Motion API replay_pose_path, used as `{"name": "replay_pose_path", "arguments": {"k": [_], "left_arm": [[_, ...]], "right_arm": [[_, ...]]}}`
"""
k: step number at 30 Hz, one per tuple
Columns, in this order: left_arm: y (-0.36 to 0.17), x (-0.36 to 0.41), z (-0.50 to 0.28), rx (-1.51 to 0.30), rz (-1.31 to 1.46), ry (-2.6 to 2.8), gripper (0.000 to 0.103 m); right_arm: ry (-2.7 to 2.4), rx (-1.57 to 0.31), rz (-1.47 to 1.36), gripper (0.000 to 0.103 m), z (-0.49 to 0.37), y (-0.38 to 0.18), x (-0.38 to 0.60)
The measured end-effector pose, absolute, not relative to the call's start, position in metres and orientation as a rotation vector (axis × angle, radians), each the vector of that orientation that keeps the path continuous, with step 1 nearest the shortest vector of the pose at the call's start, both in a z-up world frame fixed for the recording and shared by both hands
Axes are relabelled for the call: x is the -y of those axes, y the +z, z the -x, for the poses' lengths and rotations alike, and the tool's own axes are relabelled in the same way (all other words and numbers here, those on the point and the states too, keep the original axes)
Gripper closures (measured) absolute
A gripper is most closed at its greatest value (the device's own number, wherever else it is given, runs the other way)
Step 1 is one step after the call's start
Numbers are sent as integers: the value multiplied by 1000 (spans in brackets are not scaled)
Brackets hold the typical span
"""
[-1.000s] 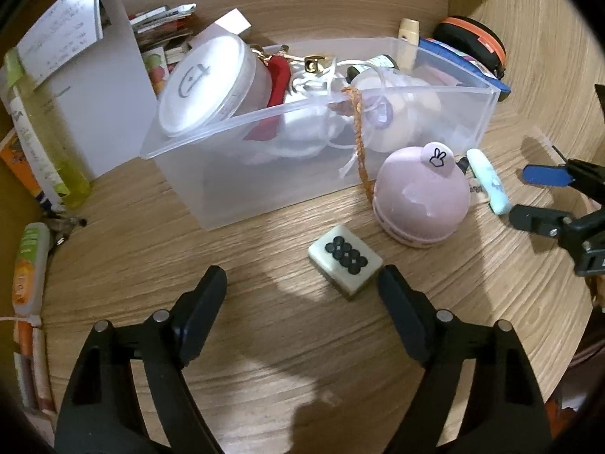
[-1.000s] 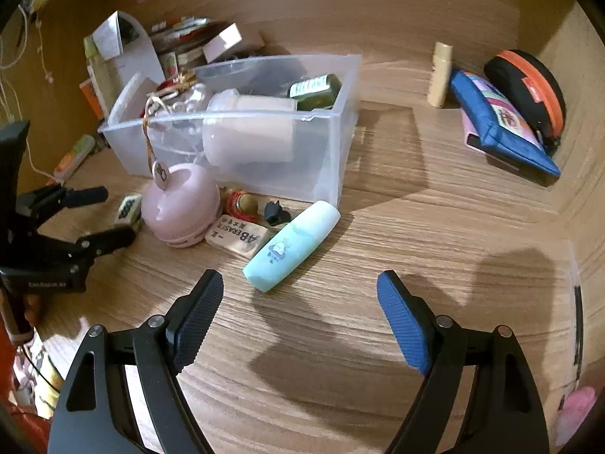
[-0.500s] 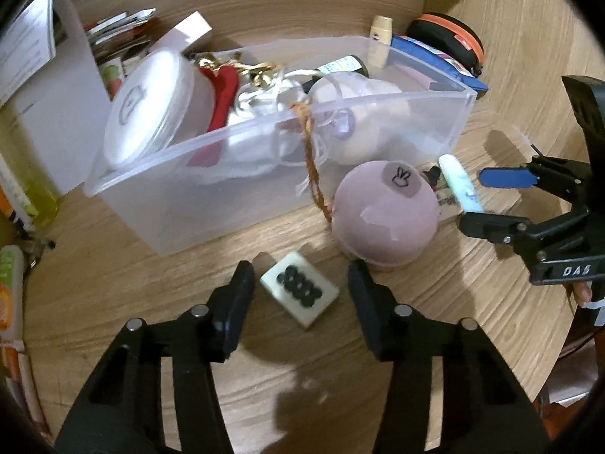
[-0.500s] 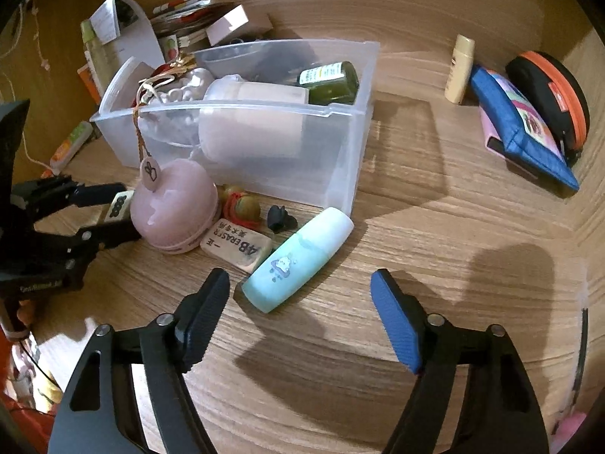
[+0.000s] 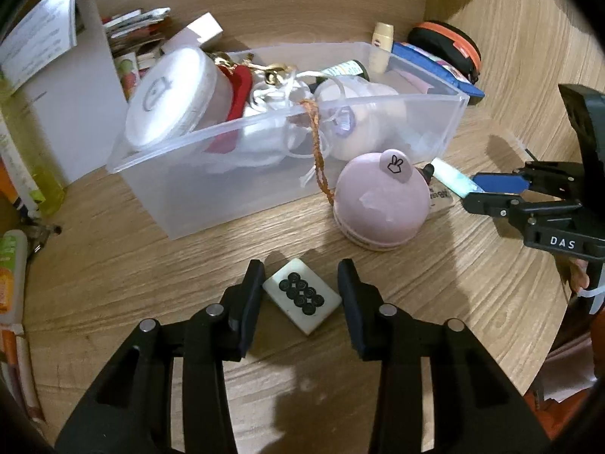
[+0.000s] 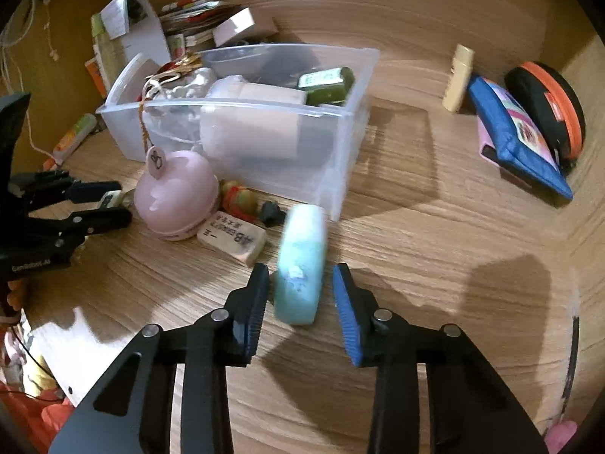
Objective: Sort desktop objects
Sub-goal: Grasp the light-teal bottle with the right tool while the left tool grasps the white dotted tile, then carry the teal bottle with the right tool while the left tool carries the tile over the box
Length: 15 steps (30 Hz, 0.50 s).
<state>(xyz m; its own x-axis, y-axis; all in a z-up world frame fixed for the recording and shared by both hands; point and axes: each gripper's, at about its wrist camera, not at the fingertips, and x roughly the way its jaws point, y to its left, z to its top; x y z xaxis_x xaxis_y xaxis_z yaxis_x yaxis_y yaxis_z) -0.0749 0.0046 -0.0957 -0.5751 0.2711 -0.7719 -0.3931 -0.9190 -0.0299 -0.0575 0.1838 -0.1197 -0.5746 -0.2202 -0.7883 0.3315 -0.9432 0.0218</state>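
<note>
Left gripper (image 5: 300, 287): jaws just closing around mahjong tile (image 5: 301, 300) on the desk (image 5: 113, 265), not clamped. Right gripper (image 6: 301, 287): jaws just closing around mint highlighter (image 6: 300, 266), unclamped, near clear bin (image 6: 340, 174) corner.

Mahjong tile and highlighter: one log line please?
left gripper: closing around mahjong tile | right gripper: closing around mint highlighter | both on desk
</note>
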Motion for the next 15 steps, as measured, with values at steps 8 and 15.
{"name": "replay_pose_path", "arguments": {"k": [8,15], "left_arm": [[-90,7,69,-93,1149,2512,64],[-85,14,60,-23,1107,2532,64]], "right_arm": [[-2553,-186,-1265,76,61,-119,-192],[-2523,-244,-1238,76,76,-121,-175]]}}
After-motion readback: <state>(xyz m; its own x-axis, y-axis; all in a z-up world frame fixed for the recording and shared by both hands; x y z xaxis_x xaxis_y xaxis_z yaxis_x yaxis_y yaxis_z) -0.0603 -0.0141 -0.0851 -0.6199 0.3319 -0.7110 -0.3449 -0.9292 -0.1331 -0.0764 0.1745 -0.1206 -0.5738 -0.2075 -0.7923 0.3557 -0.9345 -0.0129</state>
